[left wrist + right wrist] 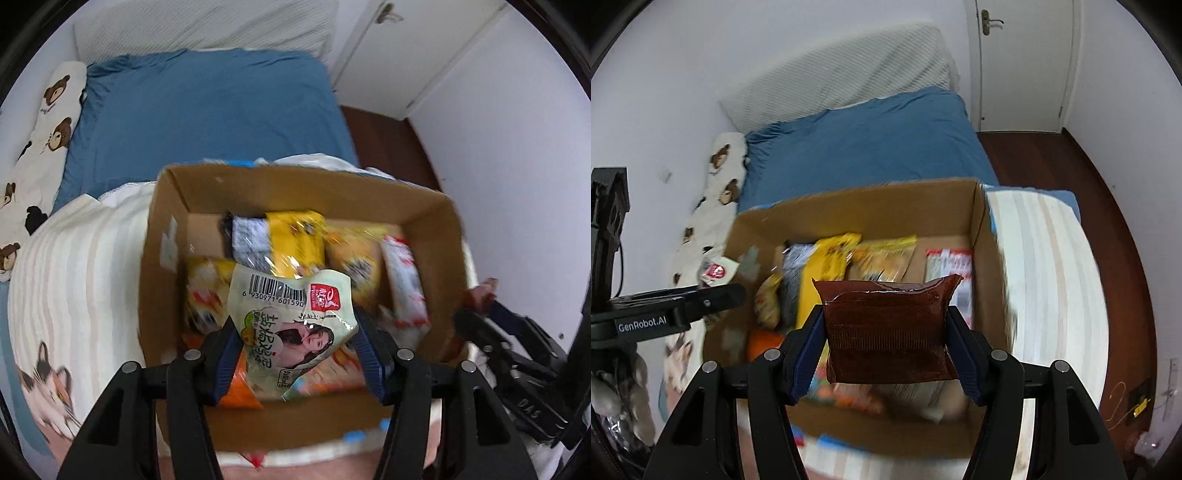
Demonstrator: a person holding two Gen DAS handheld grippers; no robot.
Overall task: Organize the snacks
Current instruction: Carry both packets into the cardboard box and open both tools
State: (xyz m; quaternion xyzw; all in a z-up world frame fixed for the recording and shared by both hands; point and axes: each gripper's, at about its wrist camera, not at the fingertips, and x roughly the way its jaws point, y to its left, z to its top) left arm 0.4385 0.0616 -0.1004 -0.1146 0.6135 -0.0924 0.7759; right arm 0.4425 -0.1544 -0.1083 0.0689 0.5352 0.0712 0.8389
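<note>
While above box (pixel 295 181), snack-clamping grippers (pixel 295 354)

The box (pixel 295 184) is motion-blurred in both views; the packets (pixel 882 254) beyond the right gripper's (pixel 886 347) brown pouch (pixel 886 332) smear, print unreadable.

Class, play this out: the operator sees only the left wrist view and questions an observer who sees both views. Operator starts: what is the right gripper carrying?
Observer: The right gripper is shut on a dark brown packet.
Operator: Where is it?
Observer: Above the open cardboard box of snacks.
Operator: Anything on the floor on its side?
Observer: A wire coat hanger lies by the wall.
</note>
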